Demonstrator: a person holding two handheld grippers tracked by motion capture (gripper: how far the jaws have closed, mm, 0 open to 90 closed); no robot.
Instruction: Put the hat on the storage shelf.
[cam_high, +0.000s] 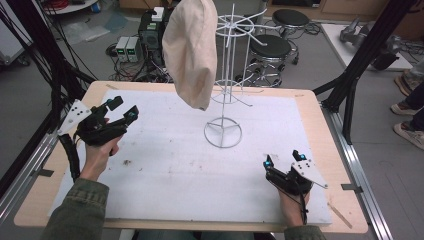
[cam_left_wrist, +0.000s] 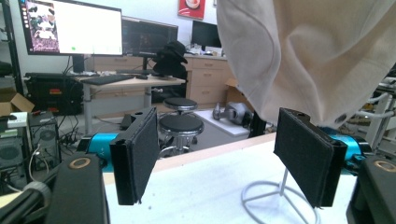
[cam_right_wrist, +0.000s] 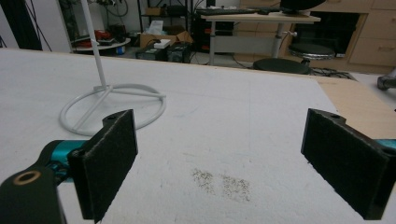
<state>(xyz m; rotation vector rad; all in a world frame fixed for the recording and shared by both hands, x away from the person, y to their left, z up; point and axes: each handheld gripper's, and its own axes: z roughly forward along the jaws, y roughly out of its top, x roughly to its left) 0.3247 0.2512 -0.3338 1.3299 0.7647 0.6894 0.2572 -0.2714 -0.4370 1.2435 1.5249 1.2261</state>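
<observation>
Here the cream cloth cap (cam_high: 190, 50) hangs from the top of the white wire rack (cam_high: 226, 75), draped down its left side, its lower edge well above the counter (cam_high: 310, 107). The rack stands on its ring base (cam_high: 223, 132) on the white mat (cam_high: 175, 170), nearer the far edge than the near one and a little right of the middle.

The left gripper (cam_high: 122, 111) is held up over the left part of the mat, not far from the far-left corner, and points toward the cap. Its jaws are released and stand wide apart with nothing between them. In the left gripper view the cap (cam_left_wrist: 317, 51) hangs just beyond and above the jaw on that view's right side, with the rack's ring base (cam_left_wrist: 275, 198) lower down behind it; whether cloth and jaw touch I cannot tell.

The right gripper (cam_high: 283, 159) sits low near the near-right corner of the mat, aimed toward the far edge. Its jaws are also released, spread wide over bare mat, with a small speckled stain (cam_right_wrist: 224, 183) lying between them in the right gripper view and the ring base (cam_right_wrist: 112, 105) farther off.

Stools (cam_high: 270, 47) and computer boxes (cam_high: 129, 47) stand on the floor beyond the counter's far edge.
</observation>
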